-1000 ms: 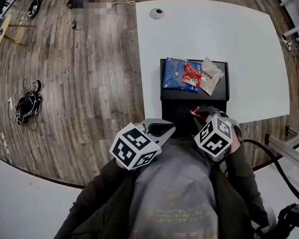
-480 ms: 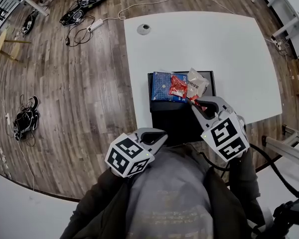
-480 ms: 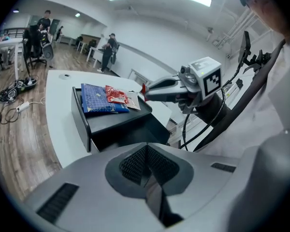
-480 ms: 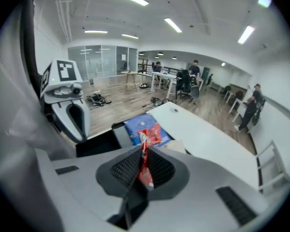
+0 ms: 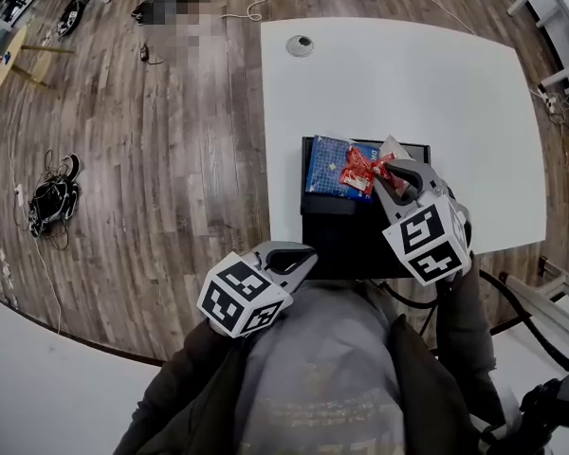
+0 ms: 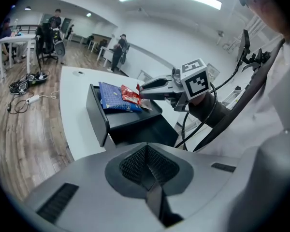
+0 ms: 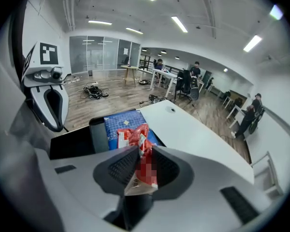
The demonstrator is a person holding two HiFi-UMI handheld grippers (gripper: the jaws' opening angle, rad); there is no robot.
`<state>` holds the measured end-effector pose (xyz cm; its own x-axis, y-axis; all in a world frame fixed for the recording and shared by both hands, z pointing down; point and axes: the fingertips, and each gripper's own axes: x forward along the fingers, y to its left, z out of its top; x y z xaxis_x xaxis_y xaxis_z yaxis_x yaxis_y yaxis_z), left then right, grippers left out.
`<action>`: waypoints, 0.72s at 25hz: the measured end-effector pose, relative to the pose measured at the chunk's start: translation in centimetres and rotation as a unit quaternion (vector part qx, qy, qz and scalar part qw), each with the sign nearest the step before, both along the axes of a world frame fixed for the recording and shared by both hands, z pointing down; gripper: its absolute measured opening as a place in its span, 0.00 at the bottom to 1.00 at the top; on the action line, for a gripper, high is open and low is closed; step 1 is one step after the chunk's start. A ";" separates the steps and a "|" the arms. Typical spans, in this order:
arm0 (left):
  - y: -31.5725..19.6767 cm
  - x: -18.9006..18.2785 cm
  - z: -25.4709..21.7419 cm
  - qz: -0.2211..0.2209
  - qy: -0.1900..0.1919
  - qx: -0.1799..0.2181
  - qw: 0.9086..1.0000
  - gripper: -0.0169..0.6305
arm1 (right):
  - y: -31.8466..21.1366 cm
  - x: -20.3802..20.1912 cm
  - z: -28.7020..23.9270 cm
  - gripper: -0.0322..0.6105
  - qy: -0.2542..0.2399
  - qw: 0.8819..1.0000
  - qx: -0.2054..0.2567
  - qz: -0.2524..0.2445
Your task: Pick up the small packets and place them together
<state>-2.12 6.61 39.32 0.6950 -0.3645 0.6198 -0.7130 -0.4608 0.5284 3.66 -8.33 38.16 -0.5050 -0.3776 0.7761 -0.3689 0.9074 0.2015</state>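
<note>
Where the head view looks down, the right gripper (image 5: pixel 384 169) hovers at frame centre over the black box (image 5: pixel 313 202) on the white table (image 5: pixel 408 74), its tips just right of the blue packet (image 5: pixel 324 164). The left gripper (image 5: pixel 308 251) sits lower left, off the table. In the left gripper view, its jaws are pressed together with nothing between them. In the right gripper view, the jaws have just been opening and stand narrowly apart, with a red packet (image 7: pixel 147 178) between them.
</note>
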 end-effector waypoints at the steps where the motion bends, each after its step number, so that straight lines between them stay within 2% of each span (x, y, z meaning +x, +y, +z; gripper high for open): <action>1: 0.0 0.0 0.1 -0.002 0.000 -0.001 1.000 0.03 | 0.1 0.0 0.2 0.19 -0.001 1.000 -0.007 -0.004; 8: -0.1 0.2 0.1 -0.004 0.003 -0.002 1.000 0.03 | 0.9 -0.2 0.6 0.26 -0.009 0.999 -0.036 -0.017; 14: -0.5 0.2 -0.6 -0.005 0.006 0.008 1.000 0.03 | 1.2 -0.4 0.5 0.28 -0.011 0.999 -0.033 -0.020; 18: -0.3 0.7 -0.5 0.001 0.005 0.004 1.000 0.03 | 1.4 -0.4 -1.1 0.28 -0.043 0.999 -0.030 -0.014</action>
